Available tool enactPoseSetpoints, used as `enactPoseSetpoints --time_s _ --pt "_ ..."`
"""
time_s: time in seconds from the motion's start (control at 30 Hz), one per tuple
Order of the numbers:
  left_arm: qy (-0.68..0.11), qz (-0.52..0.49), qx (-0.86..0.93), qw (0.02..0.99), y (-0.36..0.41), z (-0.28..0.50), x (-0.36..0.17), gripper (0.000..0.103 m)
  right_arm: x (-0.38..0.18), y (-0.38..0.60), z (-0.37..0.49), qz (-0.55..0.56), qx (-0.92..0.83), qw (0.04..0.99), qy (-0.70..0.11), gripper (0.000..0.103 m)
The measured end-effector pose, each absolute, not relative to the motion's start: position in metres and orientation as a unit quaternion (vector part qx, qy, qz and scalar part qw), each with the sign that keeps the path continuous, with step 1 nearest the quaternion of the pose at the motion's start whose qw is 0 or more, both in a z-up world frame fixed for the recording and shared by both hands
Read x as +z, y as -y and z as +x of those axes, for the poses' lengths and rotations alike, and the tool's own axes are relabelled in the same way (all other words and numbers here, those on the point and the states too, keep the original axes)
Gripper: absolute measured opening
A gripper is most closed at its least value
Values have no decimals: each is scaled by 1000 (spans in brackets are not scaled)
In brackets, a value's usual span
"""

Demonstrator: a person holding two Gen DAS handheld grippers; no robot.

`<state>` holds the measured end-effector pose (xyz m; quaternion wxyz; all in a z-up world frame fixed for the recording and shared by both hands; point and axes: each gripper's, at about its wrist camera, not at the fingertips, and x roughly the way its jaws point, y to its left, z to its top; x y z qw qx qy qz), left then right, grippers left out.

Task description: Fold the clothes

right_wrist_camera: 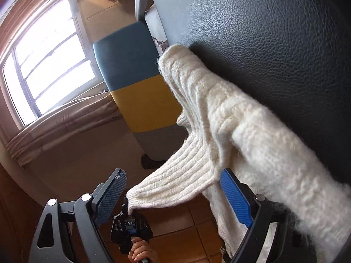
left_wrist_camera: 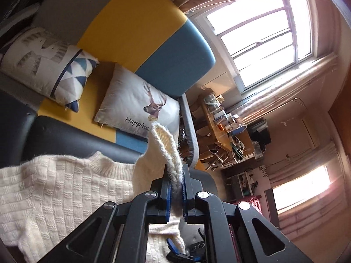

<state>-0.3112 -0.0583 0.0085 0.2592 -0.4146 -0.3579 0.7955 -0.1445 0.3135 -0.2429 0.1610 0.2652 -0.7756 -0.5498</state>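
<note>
The left gripper is clamped tight on a bunched fold of the cream knit sweater, the wool squeezed between its blue pads. The right gripper stands wide, its pads well apart, with a ribbed sleeve hanging in the gap between them, not pinched. Beyond that sleeve, the person's hand grips the other gripper's handle. The sweater lies draped over the dark leather sofa seat. Behind the sweater, a deer-print cushion and a triangle-pattern cushion lean against the sofa's yellow and blue backrest. A bright window lies beyond the sofa.
</note>
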Motion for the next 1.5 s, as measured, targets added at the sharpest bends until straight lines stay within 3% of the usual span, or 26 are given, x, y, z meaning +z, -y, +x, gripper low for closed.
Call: enactPoseSetpoints --time_s 0.23,0.37,0.6,0.87,1.0,1.07,1.13,1.2,1.27,1.33,1.4,1.47,1.5 --pt "377 -426 786 244 90 -301 -16 8 -211 -323 -175 297 -643 113 697 90" --pt "339 -454 793 226 94 -293 -32 8 -192 -341 -171 279 -696 78 657 90" --pt "319 -514 785 134 121 -279 -117 8 -201 -356 -151 309 -685 79 655 87" --pt "305 -537 778 117 137 -270 -154 8 -181 -349 -168 402 -747 94 521 87" --pt "352 -537 755 135 143 -270 -163 26 -172 -342 -163 412 -778 93 466 87" --pt "364 -527 756 138 146 -270 -161 28 -163 -338 -162 414 -792 89 440 87" --pt "343 -525 766 137 143 -270 -156 23 -152 -332 -163 411 -811 94 406 87" --pt "326 -505 783 158 136 -262 -140 8 -142 -327 -168 408 -829 99 369 87" --pt "297 -478 809 169 128 -251 -119 8 -136 -322 -176 408 -847 97 328 87" --pt "234 -487 833 118 124 -247 -117 8 -130 -317 -184 407 -863 94 285 87" --pt "239 -524 812 92 131 -255 -141 9 -123 -313 -192 405 -877 91 242 87" --pt "262 -533 800 88 137 -259 -156 9 -129 -316 -203 433 -873 66 214 78" --pt "270 -524 803 92 139 -258 -155 9 -131 -317 -207 441 -871 69 207 68"
